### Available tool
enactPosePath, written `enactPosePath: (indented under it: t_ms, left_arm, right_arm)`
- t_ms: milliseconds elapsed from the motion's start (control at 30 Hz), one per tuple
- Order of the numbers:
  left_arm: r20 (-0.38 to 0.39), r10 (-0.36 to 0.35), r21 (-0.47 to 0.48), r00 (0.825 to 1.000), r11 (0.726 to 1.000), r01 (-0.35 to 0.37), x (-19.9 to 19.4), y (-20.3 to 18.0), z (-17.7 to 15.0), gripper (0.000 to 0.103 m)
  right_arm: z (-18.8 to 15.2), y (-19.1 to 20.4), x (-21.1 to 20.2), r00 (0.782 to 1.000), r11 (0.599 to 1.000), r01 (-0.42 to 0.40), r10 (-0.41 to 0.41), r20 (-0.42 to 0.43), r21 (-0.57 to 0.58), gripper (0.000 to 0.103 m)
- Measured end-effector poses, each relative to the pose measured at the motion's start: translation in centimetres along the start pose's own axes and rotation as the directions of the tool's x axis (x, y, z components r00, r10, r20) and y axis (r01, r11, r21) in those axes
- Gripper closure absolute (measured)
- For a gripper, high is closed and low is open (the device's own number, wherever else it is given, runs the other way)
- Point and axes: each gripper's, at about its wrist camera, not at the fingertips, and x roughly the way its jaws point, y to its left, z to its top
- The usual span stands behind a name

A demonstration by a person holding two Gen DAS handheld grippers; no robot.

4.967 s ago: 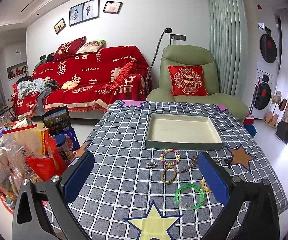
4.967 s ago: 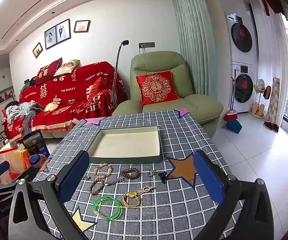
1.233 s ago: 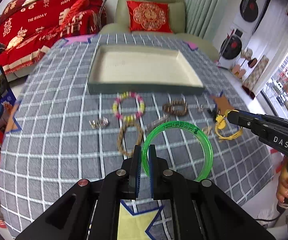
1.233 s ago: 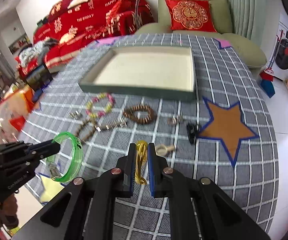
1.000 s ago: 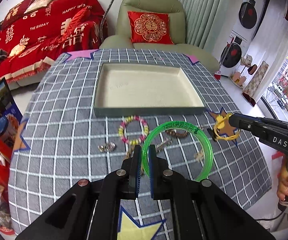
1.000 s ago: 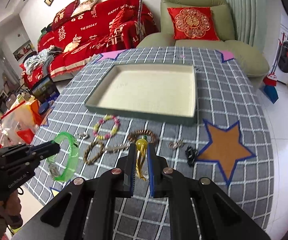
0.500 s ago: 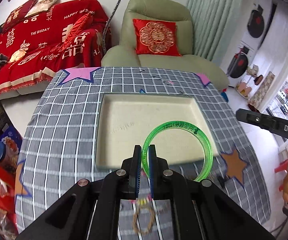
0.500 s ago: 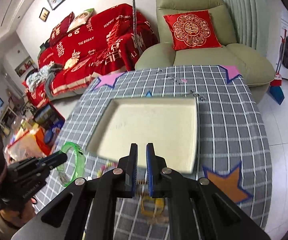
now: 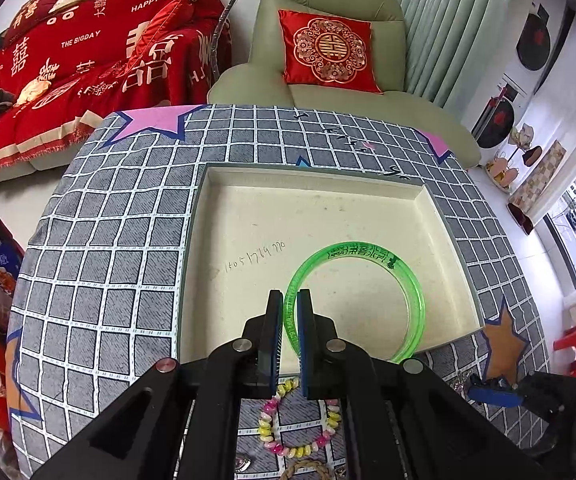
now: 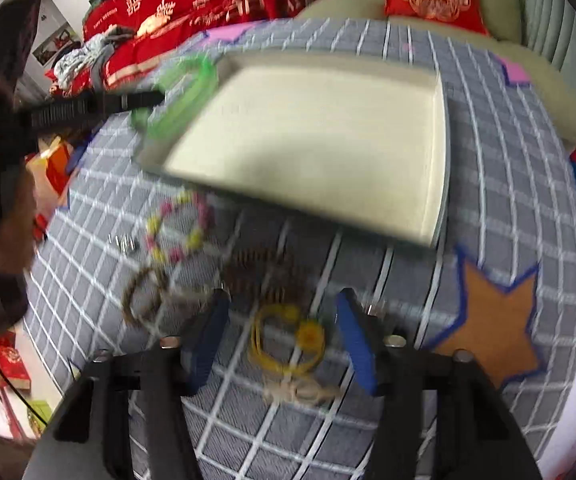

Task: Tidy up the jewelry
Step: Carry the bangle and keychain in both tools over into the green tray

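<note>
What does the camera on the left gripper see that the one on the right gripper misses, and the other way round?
Only the left view shows the handwriting on the tray floor and the print on the green bangle, pinched in the left gripper.

Only the right view, which is blurred, shows the yellow bracelet lying on the cloth between the right gripper's opening jaws, and a brown beaded bracelet.

Both show the tray, the bangle and the pink-and-yellow bead bracelet.
</note>
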Motion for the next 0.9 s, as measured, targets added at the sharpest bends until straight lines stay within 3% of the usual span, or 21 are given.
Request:
enactPosePath:
  t_ms: [233,533,567,633,700,900]
  left_arm:
    - [0.013,0.002,0.023,1.0,1.0,-0.002,-0.7,-0.6,-0.5,0.086]
    - [0.001,0.0,0.035,1.0,0.999,0.0,-0.6,-0.7,-1.2,0.086]
    - [0.001,0.0,0.034,1.0,0.999,0.0,-0.6,-0.6,-1.2,0.086]
    - [-0.001,-0.001,0.03,1.0,1.0,0.001,-0.7,-0.5,-1.4,0.086]
    - [-0.004,0.001,0.029,1.0,1.0,-0.001,-0.7,-0.4,-1.5,0.086]
    - [-0.002,0.007,0.025,1.0,1.0,-0.007,-1.0,0.1,-1.7,0.086]
  right_arm:
    - [-1.4,0.7,1.2,0.998,0.996,0.053,-0.056,-0.04,-0.069,0.045]
    - [-1.2,1.0,3.2,0.997,0.998,0.068,-0.068,-0.036,0.0,0.051]
    - [-1.2,1.4,3.4,0.995,0.996,0.091,-0.091,-0.033,-0.02,0.053]
    - [-1.6,2.3,3.6,0.986,0.984,0.162,-0.163,-0.019,-0.068,0.074]
    - [-1.6,2.3,3.6,0.988,0.987,0.152,-0.153,-0.011,-0.059,0.082]
    - [-2.1,1.4,1.8,0.99,0.99,0.141,-0.14,0.025,-0.019,0.082]
